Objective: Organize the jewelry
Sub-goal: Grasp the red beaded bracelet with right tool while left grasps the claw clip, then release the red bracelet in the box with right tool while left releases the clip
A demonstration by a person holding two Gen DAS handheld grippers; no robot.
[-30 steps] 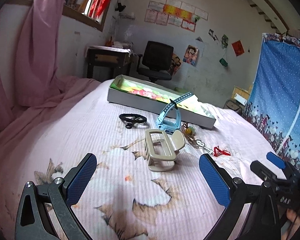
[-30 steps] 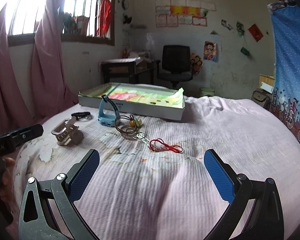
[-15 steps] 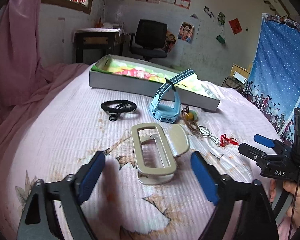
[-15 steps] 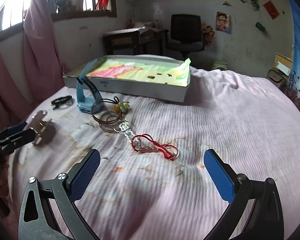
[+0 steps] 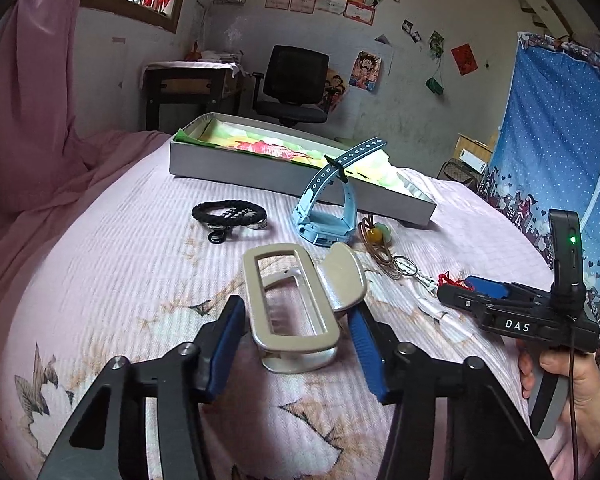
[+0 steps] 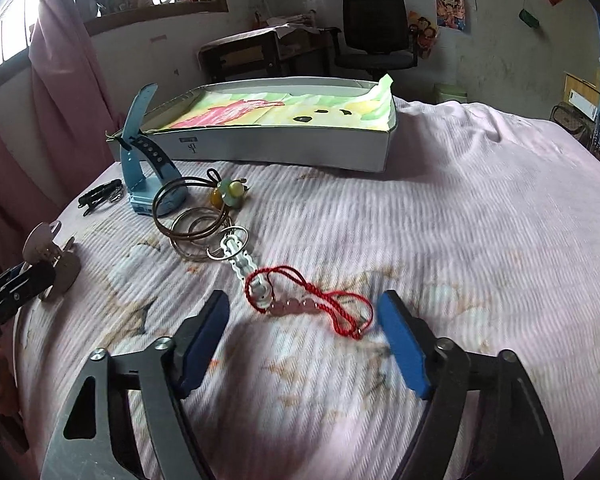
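A beige hair claw clip lies on the pink bedspread between the fingers of my left gripper. Its jaws are closing, and a thin gap still shows at each pad. In the right wrist view a red string bracelet with pink beads lies between the fingers of my right gripper. Those jaws are closing too, and neither pad touches the string. A silver keyring chain runs up from the bracelet's left end. The grey box with a colourful paper lining stands at the far side.
A light blue watch, a black braided bracelet and a brown cord with yellow and green beads lie between the clip and the box. A hand holds the right gripper at the right. Pink curtains hang at the left.
Both grippers have come forward and lower over the bedspread. The left jaws have narrowed around the hair clip and the right jaws around the red bracelet.
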